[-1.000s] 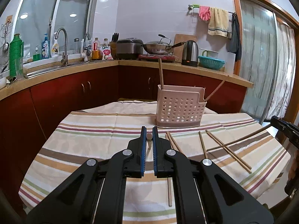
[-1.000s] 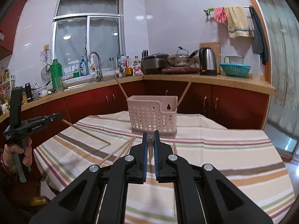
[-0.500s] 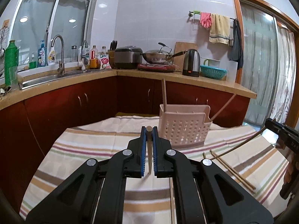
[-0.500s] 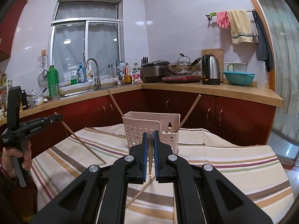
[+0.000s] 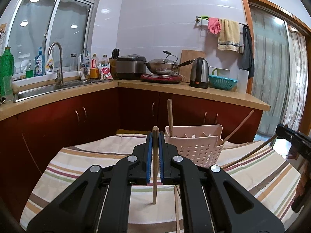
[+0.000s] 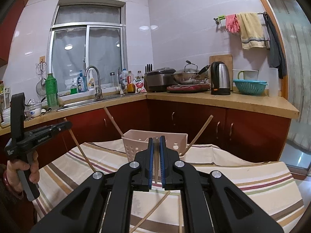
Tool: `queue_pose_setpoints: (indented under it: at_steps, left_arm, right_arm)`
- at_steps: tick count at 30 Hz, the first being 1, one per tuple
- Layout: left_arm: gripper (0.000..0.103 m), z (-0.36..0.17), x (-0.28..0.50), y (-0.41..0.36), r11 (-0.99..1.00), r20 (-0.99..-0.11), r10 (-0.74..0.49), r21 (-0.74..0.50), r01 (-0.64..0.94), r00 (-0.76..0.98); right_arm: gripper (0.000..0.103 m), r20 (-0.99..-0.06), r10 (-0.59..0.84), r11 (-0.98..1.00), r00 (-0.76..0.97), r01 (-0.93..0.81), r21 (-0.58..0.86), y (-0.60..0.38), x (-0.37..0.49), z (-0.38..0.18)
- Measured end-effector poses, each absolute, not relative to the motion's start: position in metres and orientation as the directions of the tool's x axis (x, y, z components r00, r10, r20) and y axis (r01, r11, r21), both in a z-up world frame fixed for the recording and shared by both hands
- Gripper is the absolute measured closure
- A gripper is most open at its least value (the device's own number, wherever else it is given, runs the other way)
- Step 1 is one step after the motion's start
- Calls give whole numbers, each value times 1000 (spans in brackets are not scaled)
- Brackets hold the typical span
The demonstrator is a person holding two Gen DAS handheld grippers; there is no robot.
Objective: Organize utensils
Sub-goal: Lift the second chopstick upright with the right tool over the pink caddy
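The left gripper (image 5: 155,136) has its fingers clamped on a chopstick (image 5: 155,167) held upright above the striped desk (image 5: 81,165). Right of it, farther off, stands the pink utensil basket (image 5: 196,145) with two chopsticks leaning inside. The right gripper (image 6: 156,139) grips what seems another chopstick (image 6: 156,161), near the basket. Loose chopsticks (image 6: 153,209) lie on the cloth.

Lighting: even, indoor, from ceiling lamps that glared on the glossy wall tiles (image 5: 155,19) and mirrored in the dark window (image 6: 87,46). Focus: sharp throughout, without motion blur. Distortion: strong fisheye bending of the counter (image 5: 58,95), with black corners.
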State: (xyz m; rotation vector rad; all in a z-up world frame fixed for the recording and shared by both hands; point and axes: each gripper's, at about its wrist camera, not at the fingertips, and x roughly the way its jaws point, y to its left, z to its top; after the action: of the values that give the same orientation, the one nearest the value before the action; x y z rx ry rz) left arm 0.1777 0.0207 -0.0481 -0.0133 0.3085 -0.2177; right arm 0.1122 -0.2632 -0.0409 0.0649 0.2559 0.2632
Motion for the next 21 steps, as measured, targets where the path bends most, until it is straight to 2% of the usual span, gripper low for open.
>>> queue_pose_setpoints:
  at_steps: [4, 12, 21]
  left_arm:
    - [96, -45, 178, 19, 976, -296, -215, -41, 212, 931]
    - [96, -47, 178, 21, 977, -302, -211, -45, 207, 930]
    - [96, -47, 182, 22, 976, -303, -215, -54, 209, 928]
  right_arm:
    - [96, -285, 249, 968, 926, -236, 79, -270, 112, -32]
    - [96, -433, 236, 971, 870, -227, 74, -278, 121, -36]
    - [96, -393, 233, 972, 890, -228, 59, -270, 144, -37]
